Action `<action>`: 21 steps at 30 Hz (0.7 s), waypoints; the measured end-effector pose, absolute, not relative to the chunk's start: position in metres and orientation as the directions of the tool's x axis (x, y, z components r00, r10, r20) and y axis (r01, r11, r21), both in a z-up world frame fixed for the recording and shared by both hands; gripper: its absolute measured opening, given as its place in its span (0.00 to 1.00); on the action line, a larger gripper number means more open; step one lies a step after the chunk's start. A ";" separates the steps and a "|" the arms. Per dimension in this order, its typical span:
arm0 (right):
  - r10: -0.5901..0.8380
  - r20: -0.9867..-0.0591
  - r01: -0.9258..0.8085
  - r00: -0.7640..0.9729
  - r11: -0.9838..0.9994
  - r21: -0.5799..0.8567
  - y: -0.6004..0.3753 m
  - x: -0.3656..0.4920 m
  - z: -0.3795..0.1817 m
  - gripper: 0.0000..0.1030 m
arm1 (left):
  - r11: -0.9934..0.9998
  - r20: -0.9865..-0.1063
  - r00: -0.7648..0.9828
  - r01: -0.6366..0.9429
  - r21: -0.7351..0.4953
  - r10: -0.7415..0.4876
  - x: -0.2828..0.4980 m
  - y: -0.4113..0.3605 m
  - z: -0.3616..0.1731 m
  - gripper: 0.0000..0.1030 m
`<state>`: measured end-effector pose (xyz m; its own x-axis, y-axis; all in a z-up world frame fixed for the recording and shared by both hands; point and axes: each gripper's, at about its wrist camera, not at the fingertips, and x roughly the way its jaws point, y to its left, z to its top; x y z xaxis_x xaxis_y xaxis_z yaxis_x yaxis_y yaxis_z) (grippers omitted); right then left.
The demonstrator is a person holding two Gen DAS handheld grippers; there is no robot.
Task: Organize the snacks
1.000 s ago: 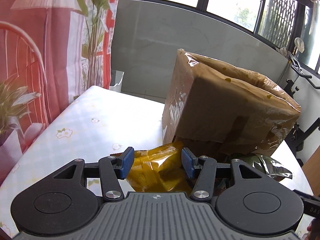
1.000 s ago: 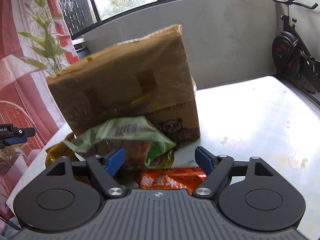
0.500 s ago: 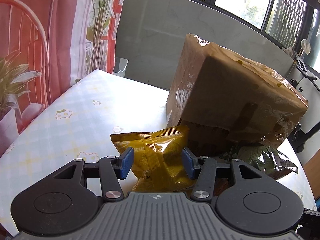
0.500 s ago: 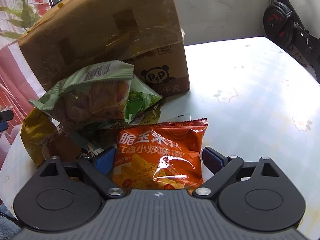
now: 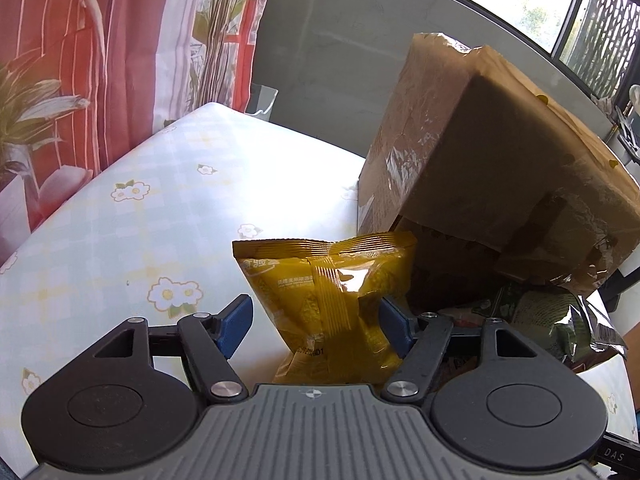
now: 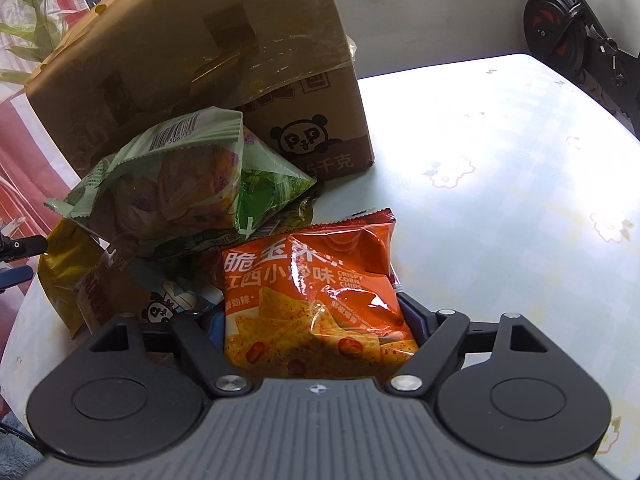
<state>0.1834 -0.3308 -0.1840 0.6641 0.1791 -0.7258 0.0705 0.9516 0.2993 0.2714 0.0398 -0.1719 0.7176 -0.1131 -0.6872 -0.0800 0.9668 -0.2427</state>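
The left gripper is held low and level over the table, its blue pads set apart on either side of a yellow bag; the right pad touches the bag's side, the left one stands just clear of it, so the jaws are parted and not pinching. The bag stands upright between them, its crimped top leaning toward the box just behind. The right gripper also sits low, tipped slightly down, with an orange chip bag filling the space between its fingers. Both its pads are mostly hidden behind the bag, so I cannot tell whether they press it or only flank it. That orange bag lies on the flowered cloth, beside a heap of packets. Leftward, a green bag rests on top of the heap, leaning against the taped box, which tilts over the pile. Underneath it are more wrappers, crumpled and hard to make out. In the left view the green bag is partly cut off behind the gripper's arm. An exercise bike stands beyond the table's far corner.
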 end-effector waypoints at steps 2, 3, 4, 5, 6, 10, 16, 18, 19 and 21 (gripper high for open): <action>0.182 -0.725 0.070 0.665 0.951 0.302 -0.331 0.184 -0.184 0.78 | 0.964 -0.694 0.710 -0.081 -0.252 -0.121 0.277 0.039 -0.178 0.70; 0.183 -0.724 0.069 0.665 0.950 0.304 -0.331 0.184 -0.184 0.78 | 0.963 -0.697 0.706 -0.080 -0.256 -0.127 0.279 0.039 -0.181 0.70; 0.183 -0.724 0.069 0.665 0.950 0.304 -0.331 0.184 -0.184 0.78 | 0.963 -0.697 0.705 -0.077 -0.260 -0.132 0.281 0.037 -0.184 0.70; 0.184 -0.723 0.069 0.665 0.950 0.305 -0.331 0.184 -0.185 0.78 | 0.964 -0.694 0.709 -0.077 -0.255 -0.128 0.282 0.036 -0.186 0.71; 0.186 -0.722 0.069 0.666 0.949 0.308 -0.332 0.183 -0.185 0.78 | 0.966 -0.689 0.714 -0.073 -0.249 -0.123 0.282 0.035 -0.187 0.72; 0.187 -0.721 0.069 0.667 0.948 0.310 -0.332 0.184 -0.186 0.78 | 0.976 -0.676 0.729 -0.055 -0.211 -0.106 0.279 0.030 -0.187 0.71; 0.188 -0.720 0.072 0.668 0.947 0.314 -0.332 0.184 -0.185 0.78 | 0.978 -0.660 0.745 -0.052 -0.200 -0.095 0.268 0.033 -0.182 0.55; 0.188 -0.719 0.075 0.669 0.946 0.317 -0.332 0.183 -0.184 0.78 | 0.979 -0.657 0.748 -0.053 -0.198 -0.092 0.264 0.034 -0.180 0.52; 0.187 -0.719 0.077 0.670 0.945 0.318 -0.332 0.183 -0.184 0.78 | 0.980 -0.659 0.747 -0.056 -0.192 -0.086 0.262 0.034 -0.178 0.51; 0.179 -0.715 0.086 0.676 0.944 0.319 -0.333 0.181 -0.182 0.78 | 0.980 -0.657 0.749 -0.060 -0.189 -0.080 0.257 0.036 -0.174 0.51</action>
